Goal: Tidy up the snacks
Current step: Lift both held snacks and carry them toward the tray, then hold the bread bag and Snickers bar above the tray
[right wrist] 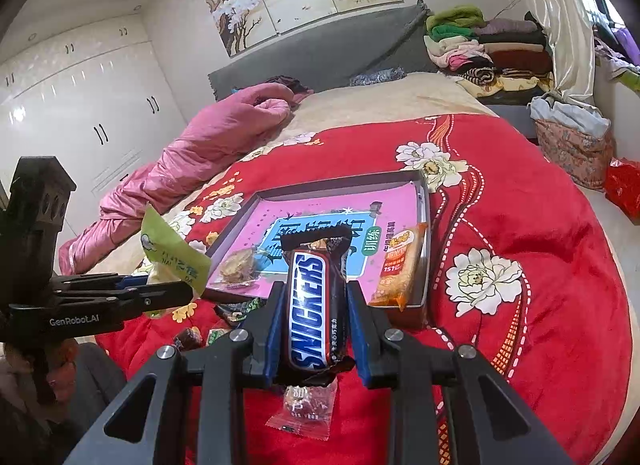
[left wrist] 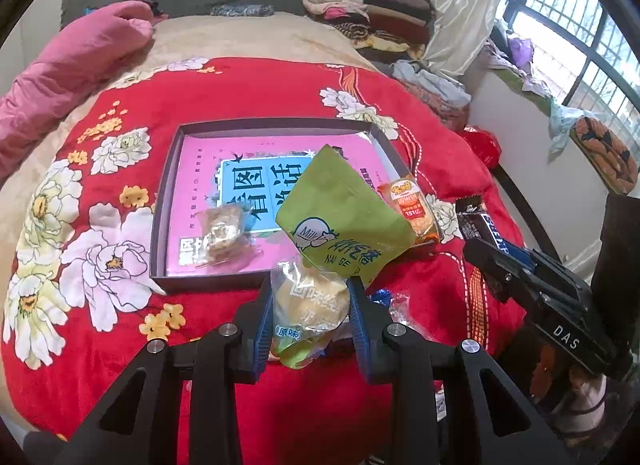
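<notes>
Green milk-snack pouch [left wrist: 340, 217] pinched in my left gripper [left wrist: 310, 305] | Snickers bar [right wrist: 310, 297] clamped lengthwise in my right gripper [right wrist: 314, 329] | both above bed, near tray [left wrist: 160, 221], likely for drop-in

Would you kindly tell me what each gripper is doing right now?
Left gripper: shut on a green milk-bread packet.
Right gripper: shut on a Snickers bar.

green milk bun pack [left wrist: 320, 265] and snickers bar [right wrist: 310, 305] held above tray [left wrist: 160, 225].
</notes>
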The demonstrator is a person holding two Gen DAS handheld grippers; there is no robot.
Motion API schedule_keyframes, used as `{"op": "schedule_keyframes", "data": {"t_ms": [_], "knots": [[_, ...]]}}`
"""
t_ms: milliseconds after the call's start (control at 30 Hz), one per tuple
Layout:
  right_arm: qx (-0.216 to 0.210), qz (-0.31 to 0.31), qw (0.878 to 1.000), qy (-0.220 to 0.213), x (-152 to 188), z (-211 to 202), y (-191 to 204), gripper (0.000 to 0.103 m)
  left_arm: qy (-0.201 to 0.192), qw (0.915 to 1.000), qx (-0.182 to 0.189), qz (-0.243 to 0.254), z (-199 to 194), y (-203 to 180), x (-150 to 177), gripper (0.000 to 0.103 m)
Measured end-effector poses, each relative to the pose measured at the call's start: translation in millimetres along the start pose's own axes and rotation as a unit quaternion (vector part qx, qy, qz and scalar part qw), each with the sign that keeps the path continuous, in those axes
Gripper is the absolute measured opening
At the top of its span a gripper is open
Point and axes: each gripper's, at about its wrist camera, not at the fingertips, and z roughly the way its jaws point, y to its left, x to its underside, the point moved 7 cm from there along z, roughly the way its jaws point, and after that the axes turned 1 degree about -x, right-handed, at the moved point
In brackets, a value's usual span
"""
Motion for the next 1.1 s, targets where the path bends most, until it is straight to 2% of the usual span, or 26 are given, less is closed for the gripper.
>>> {"op": "schedule_keyframes", "data": {"t_ms": [300, 1100], "knots": [[0.005, -0.015, 1.0, -0.006, -4, 1, 6, 0.03, -0.01, 0.9999, -0.008, -0.004, 6, 6, -13, 0.035], [0.0, -0.001, 1.0, -0.018, -26, 14, -7, 0.03, -0.009, 0.9997, -0.017, -0.016, 30, 13, -34, 0.035]]}}
